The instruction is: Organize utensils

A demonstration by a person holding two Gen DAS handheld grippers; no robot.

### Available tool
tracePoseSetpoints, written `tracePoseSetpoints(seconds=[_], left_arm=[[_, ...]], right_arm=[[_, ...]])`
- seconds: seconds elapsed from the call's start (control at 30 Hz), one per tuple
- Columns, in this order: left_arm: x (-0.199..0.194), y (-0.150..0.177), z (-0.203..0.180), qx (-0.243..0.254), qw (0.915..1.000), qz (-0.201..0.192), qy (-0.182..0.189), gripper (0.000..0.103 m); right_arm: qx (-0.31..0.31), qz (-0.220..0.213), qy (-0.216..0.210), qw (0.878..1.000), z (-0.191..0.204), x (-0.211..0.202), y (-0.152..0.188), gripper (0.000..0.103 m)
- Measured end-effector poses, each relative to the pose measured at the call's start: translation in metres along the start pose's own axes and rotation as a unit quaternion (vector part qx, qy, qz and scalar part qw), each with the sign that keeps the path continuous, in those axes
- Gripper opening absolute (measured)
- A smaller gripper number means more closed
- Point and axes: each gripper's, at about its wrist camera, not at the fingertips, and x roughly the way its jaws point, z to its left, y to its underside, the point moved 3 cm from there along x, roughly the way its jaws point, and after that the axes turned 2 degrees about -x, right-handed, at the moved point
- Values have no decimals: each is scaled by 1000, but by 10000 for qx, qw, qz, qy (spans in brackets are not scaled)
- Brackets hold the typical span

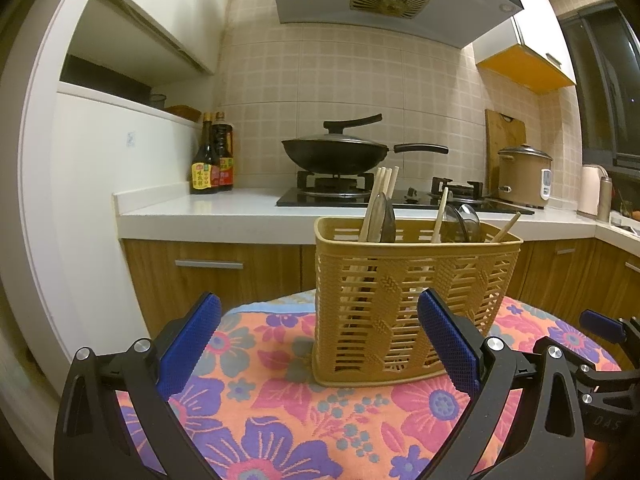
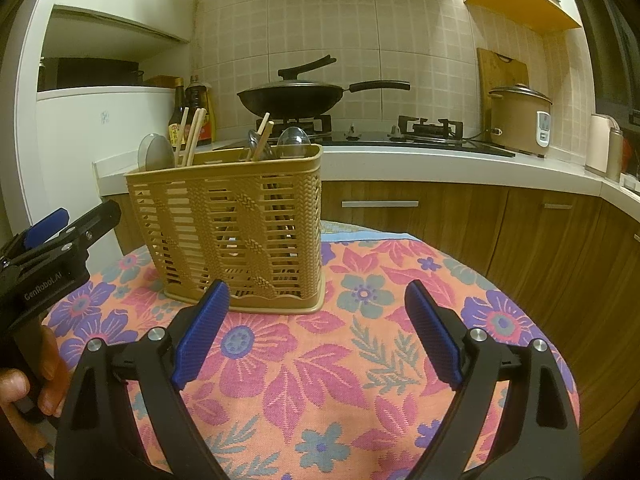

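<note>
Upright, one utensil basket [image 1: 408,304] near two sets of tongs, left [image 1: 318,346] and right [image 2: 316,336], both agape, empty.

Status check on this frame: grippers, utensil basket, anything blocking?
Left gripper and right gripper open, empty. Basket upright on floral cloth, chopsticks and spoons inside. Nothing blocking.

One basket [image 1: 404,304], four spoons [image 2: 154,154] in it, about six chopsticks [image 1: 386,184], exact count unclear, two bottles [image 1: 212,156], one wok [image 1: 336,154], one rice cooker [image 1: 524,176], one cutting board [image 1: 504,132], two grippers [image 2: 316,332]
</note>
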Motion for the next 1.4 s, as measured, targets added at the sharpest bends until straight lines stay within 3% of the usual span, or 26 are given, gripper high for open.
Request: tracePoseSetpoints(seconds=[1.4], left_arm=[[-4,4,-13,162,9998,-31,-87,95]], right_arm=[[-36,-34,104,9999,0,0,-1,88]])
